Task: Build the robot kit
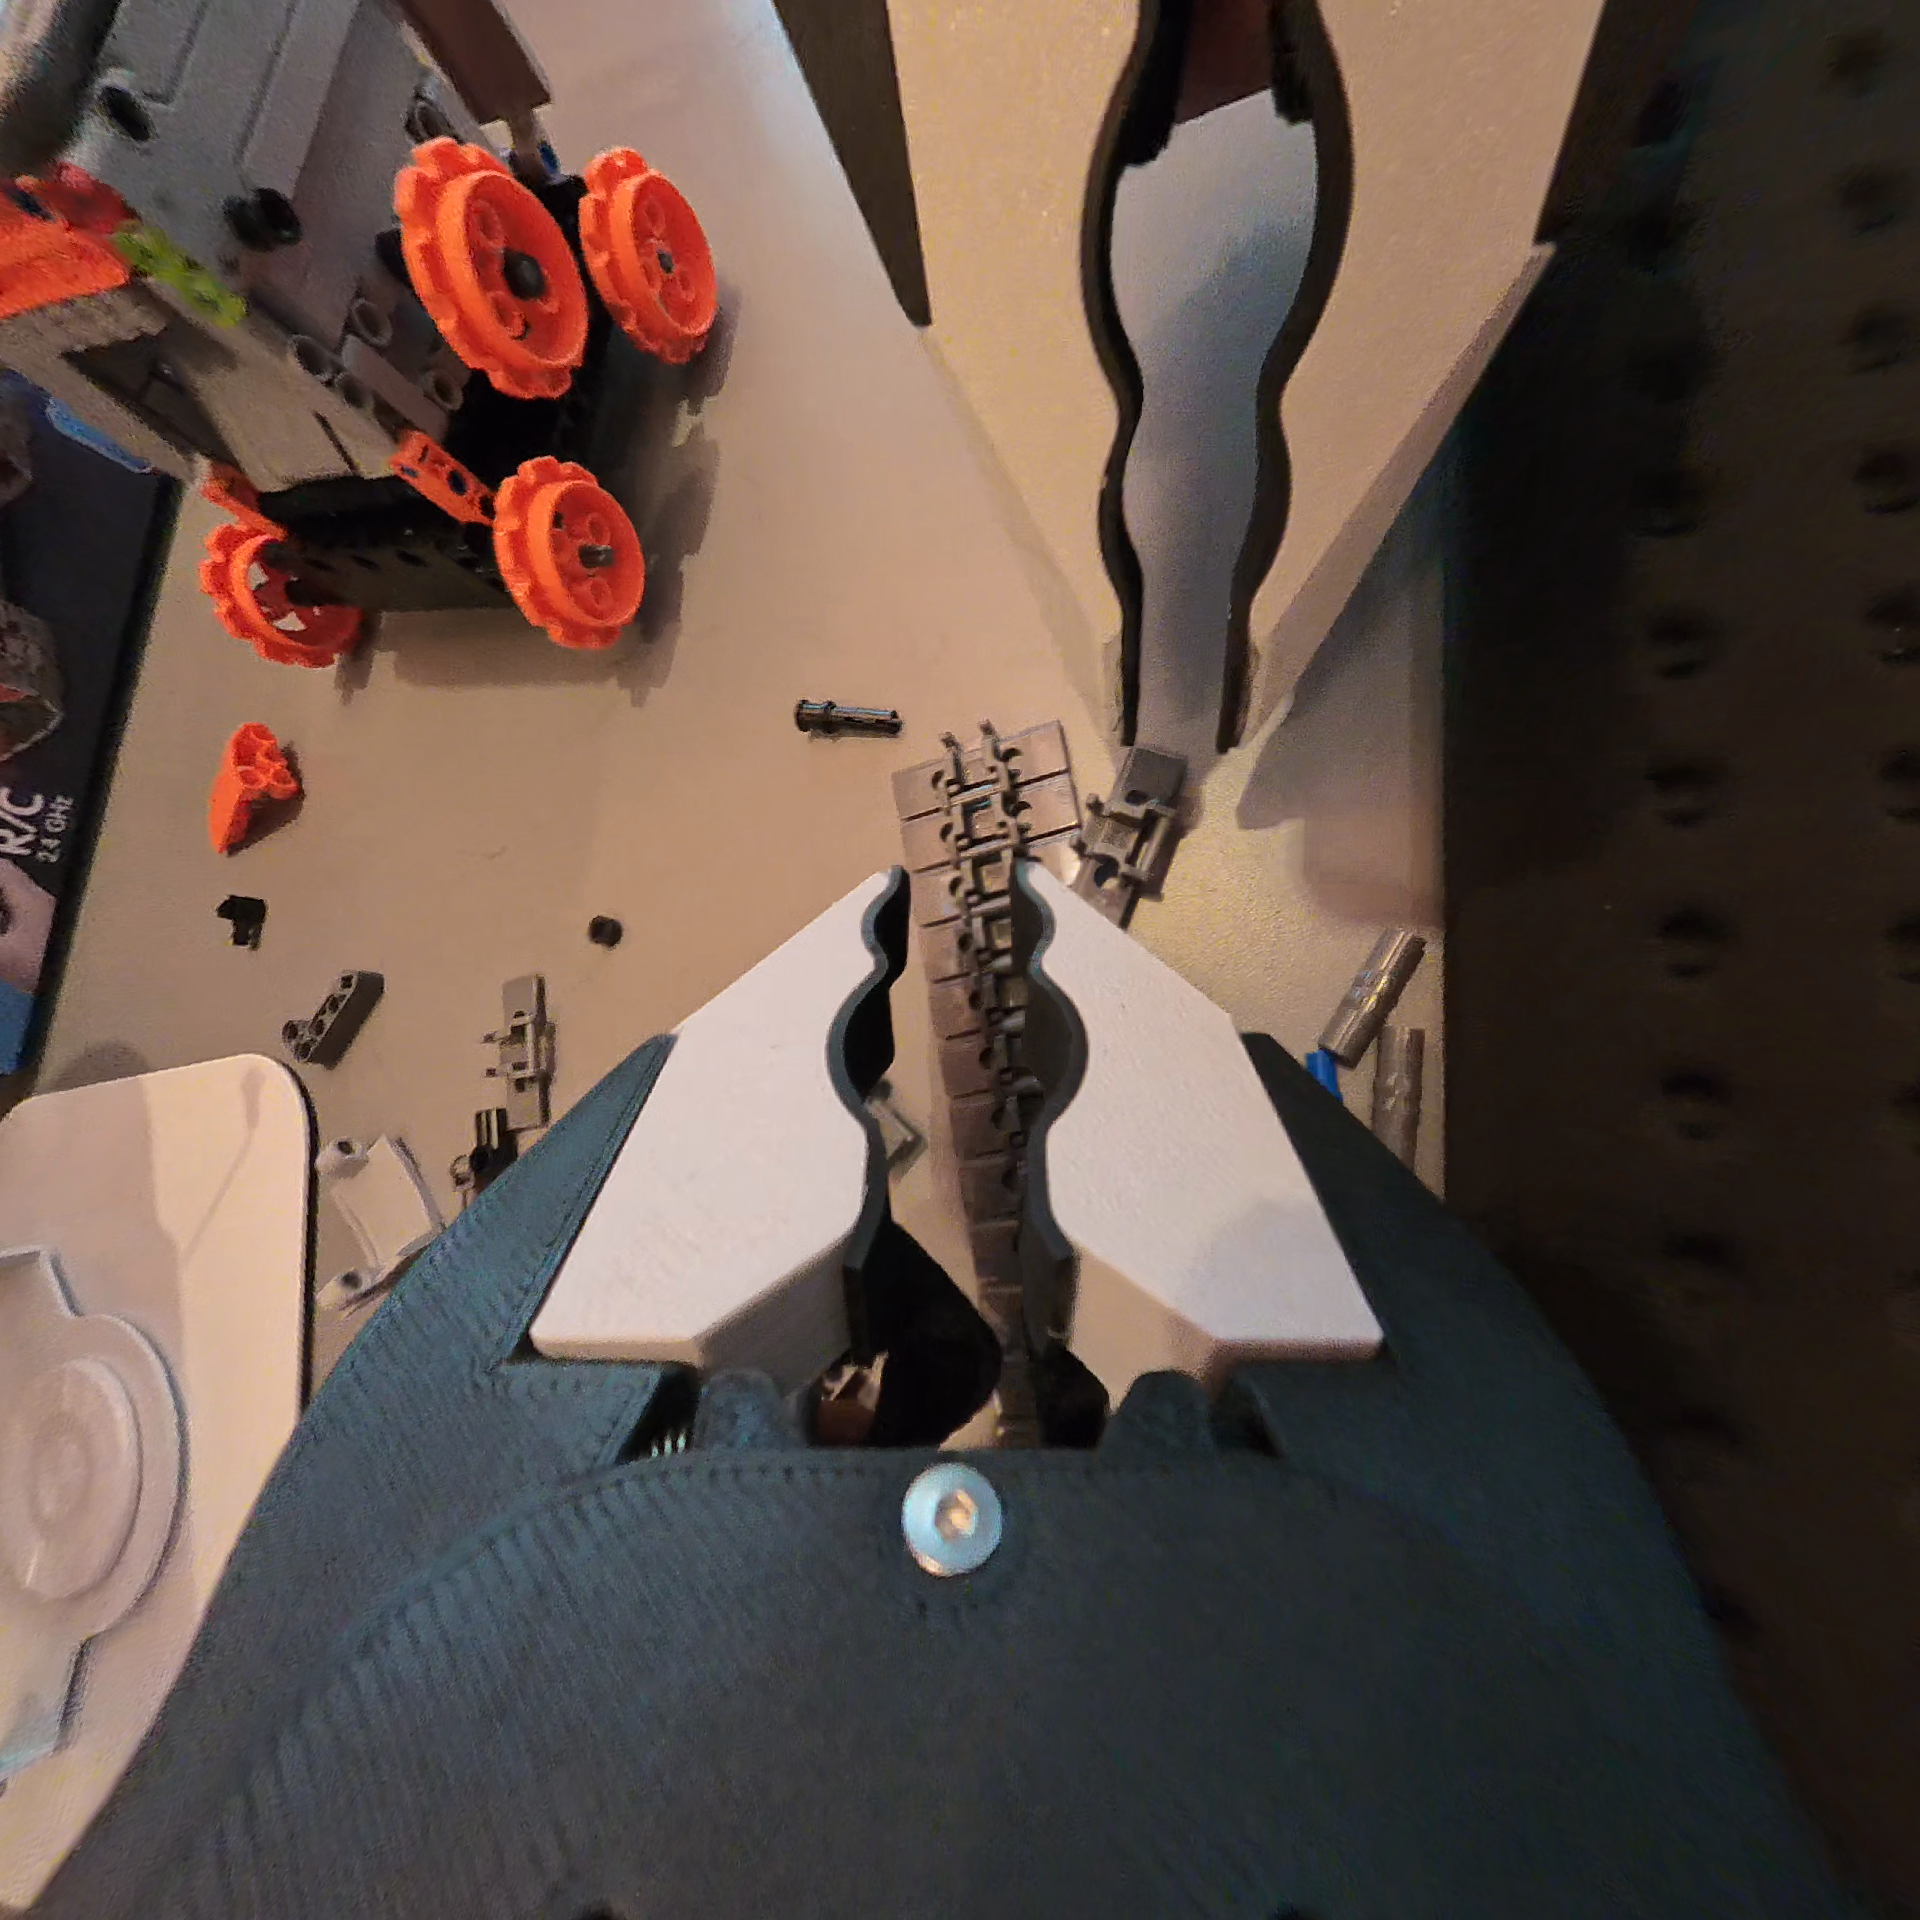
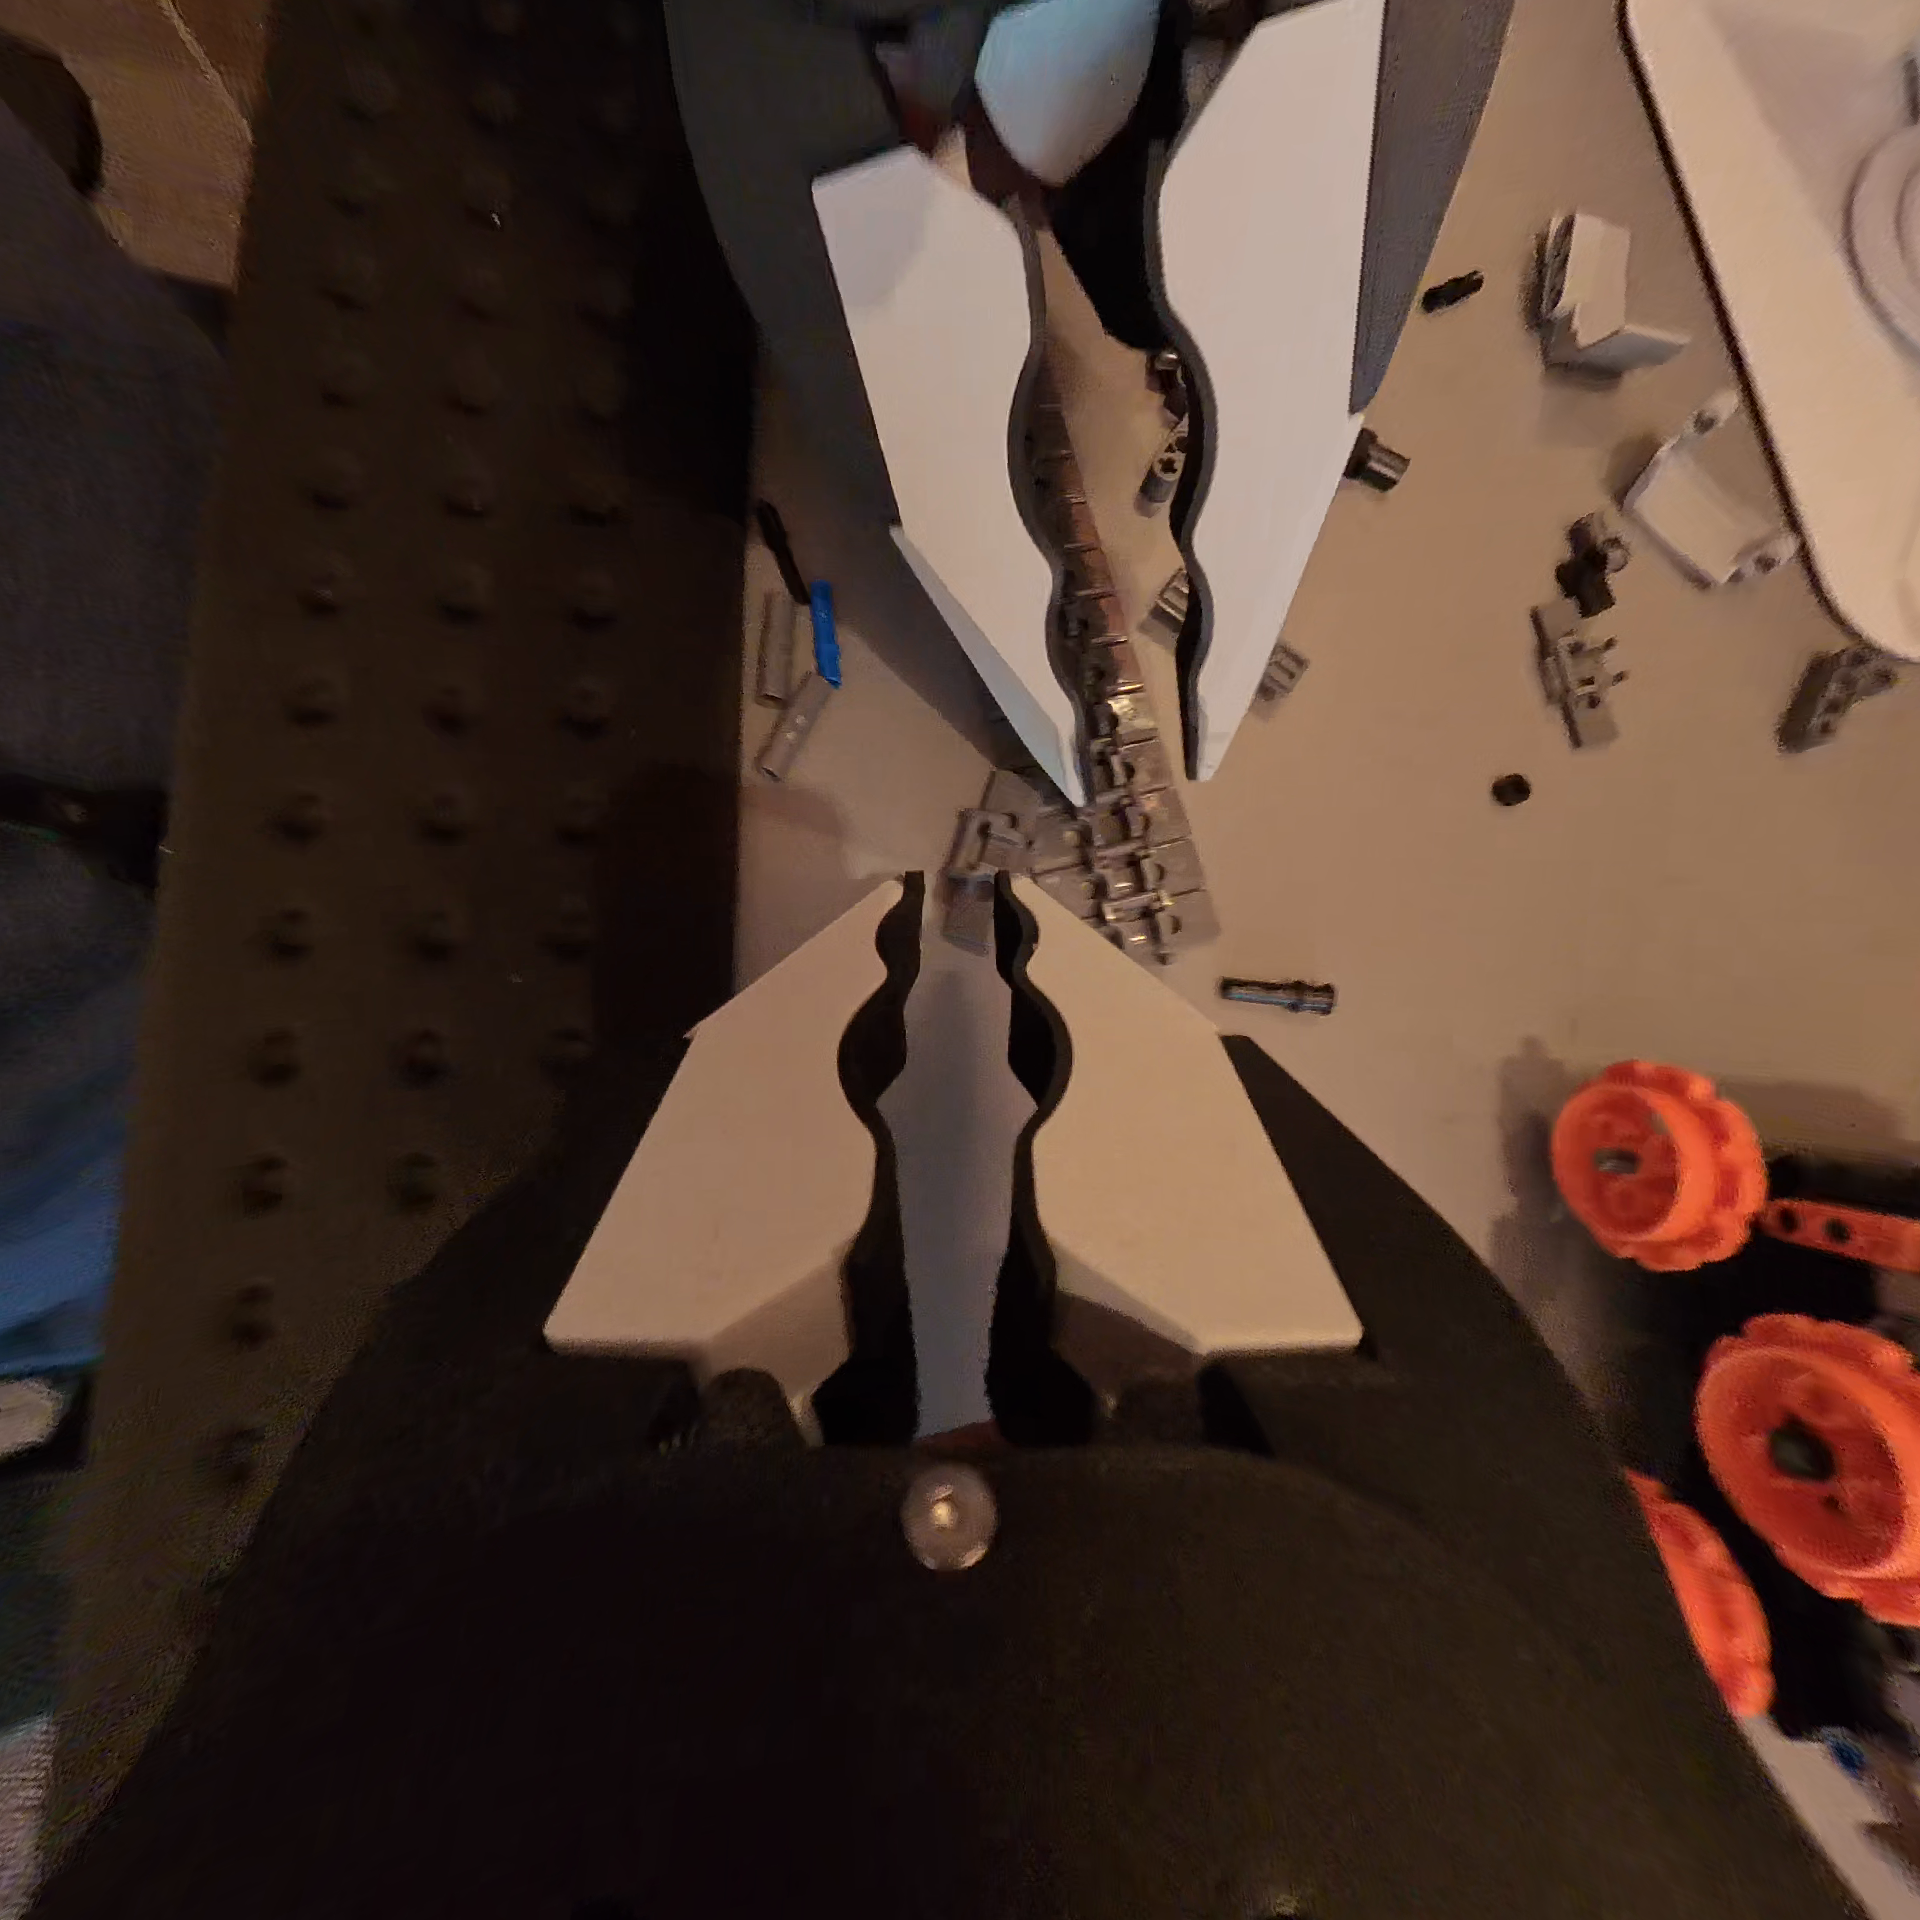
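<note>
Left gripper (image 1: 958,873): jaws apart, straddling a grey track chain (image 1: 982,810) that lies flat on the pale table (image 1: 779,520). The chain runs lengthwise down the gap and hugs the inner pad of one finger. The other pad stands clear of it, with bare table and small bits showing between. Not clamped, as far as either view shows. The chain's wider end pokes out past the fingertips.

Right gripper (image 2: 956,881): comes in from the opposite side, tip to tip with the left. Jaws a narrow way apart, nothing held. A single loose grey link (image 2: 971,904) sits right at its fingertips, touching or just beside the chain's end. Whether the tips touch the link cannot be told.

Around them:
- Black pin (image 1: 847,717) near the chain's end, lying free.
- Grey tubes (image 1: 1366,997) and a blue piece (image 2: 823,634) by the table's edge.
- More grey and black oddments (image 1: 520,1039) scattered on the left gripper's outer side.
- Grey vehicle model with orange wheels (image 1: 478,270), well apart from the chain.
- White tray (image 1: 156,1195) beyond the oddments; a printed box (image 1: 62,727) beside the model.

Edges and room: the table ends just beside both grippers, where a dark studded mat (image 1: 1714,935) lies lower down. That flank is tight. The stretch of table between chain and model is mostly bare.
</note>
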`<state>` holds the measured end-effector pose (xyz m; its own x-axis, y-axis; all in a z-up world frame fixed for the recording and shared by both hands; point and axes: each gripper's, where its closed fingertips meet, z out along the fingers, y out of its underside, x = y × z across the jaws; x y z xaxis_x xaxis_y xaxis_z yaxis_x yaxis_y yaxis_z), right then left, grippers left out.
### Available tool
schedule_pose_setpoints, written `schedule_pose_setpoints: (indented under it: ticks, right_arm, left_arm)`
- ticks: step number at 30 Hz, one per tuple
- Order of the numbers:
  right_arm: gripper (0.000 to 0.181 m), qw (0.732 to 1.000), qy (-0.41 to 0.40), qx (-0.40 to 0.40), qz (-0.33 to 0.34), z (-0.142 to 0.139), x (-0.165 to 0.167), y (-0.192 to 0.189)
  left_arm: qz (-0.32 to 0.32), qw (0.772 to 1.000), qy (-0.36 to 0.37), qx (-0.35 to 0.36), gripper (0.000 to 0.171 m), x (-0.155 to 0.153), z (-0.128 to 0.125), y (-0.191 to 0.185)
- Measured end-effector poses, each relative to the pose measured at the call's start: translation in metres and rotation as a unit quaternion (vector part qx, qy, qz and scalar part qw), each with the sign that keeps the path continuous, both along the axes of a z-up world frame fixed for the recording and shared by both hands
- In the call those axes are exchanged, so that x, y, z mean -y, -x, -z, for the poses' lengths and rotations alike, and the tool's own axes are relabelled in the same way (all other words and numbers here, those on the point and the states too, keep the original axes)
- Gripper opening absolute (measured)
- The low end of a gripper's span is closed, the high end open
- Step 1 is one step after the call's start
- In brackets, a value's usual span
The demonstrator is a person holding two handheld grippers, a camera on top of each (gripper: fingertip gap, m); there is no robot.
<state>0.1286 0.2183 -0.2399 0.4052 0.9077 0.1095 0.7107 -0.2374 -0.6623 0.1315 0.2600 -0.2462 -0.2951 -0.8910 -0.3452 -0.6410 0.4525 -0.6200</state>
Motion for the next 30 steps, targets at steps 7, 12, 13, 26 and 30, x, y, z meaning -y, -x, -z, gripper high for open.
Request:
schedule_pose_setpoints:
  ticks: [7,12,13,26,30]
  right_arm:
    - [0.009,0.996,-0.001,0.06,-0.058,0.008,-0.011,-0.016]
    - [0.004,0.994,0.038,0.056,-0.082,0.019,0.004,-0.005]
    - [0.002,0.995,0.039,0.049,-0.084,0.02,0.005,-0.001]
    - [0.004,0.993,0.032,0.054,-0.097,0.015,0.005,-0.011]
    - [0.001,0.992,0.049,0.042,-0.105,0.02,0.01,-0.002]
  left_arm:
    - [0.015,0.999,0.029,-0.027,0.026,0.009,0.0,0.015]
    - [0.013,0.999,-0.02,-0.027,0.026,0.004,0.007,0.007]
    - [0.011,0.999,-0.023,-0.023,0.025,0.004,0.006,0.004]
    - [0.042,0.998,0.029,-0.034,0.035,0.019,-0.004,0.015]
    - [0.04,0.998,-0.02,-0.051,0.032,0.013,0.01,0.013]
